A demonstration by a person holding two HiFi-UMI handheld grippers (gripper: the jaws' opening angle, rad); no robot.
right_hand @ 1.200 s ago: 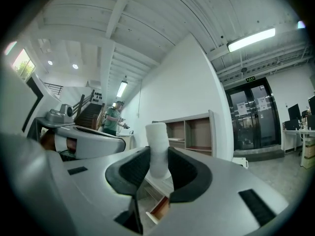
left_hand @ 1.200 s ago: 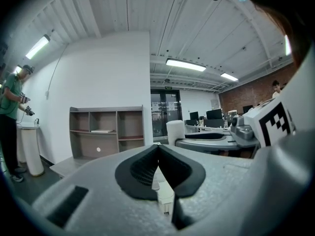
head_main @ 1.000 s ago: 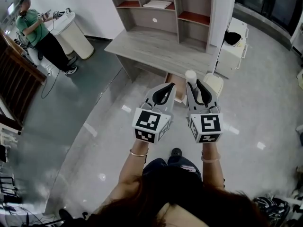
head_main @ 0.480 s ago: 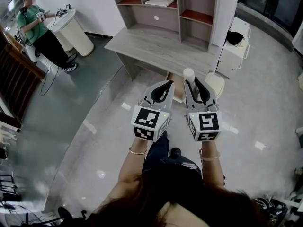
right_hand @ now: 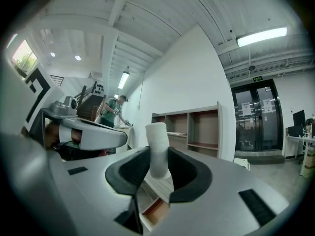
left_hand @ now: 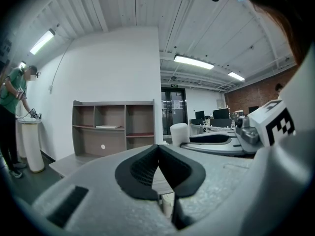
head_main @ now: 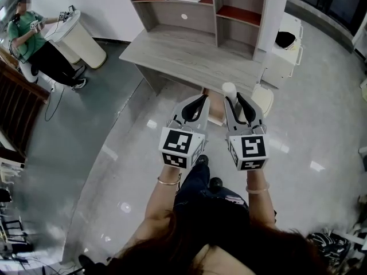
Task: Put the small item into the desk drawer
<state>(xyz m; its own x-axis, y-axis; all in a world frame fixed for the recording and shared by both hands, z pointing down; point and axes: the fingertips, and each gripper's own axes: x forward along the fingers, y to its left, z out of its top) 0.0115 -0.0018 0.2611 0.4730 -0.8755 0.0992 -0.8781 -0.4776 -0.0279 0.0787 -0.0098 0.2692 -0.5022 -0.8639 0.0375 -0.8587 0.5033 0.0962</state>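
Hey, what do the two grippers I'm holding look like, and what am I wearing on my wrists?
The left gripper and right gripper match: pale grey moulded bodies, curved jaws lined with black ribbed pads. Each ends in a white cube printed with black square markers. No cables show. A thin bangle circles the left wrist, a pale bracelet the right. No sleeves are visible.

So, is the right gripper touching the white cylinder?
Touching. The right gripper view shows the right gripper with its jaws closed against both sides of the white cylinder, with no gap.
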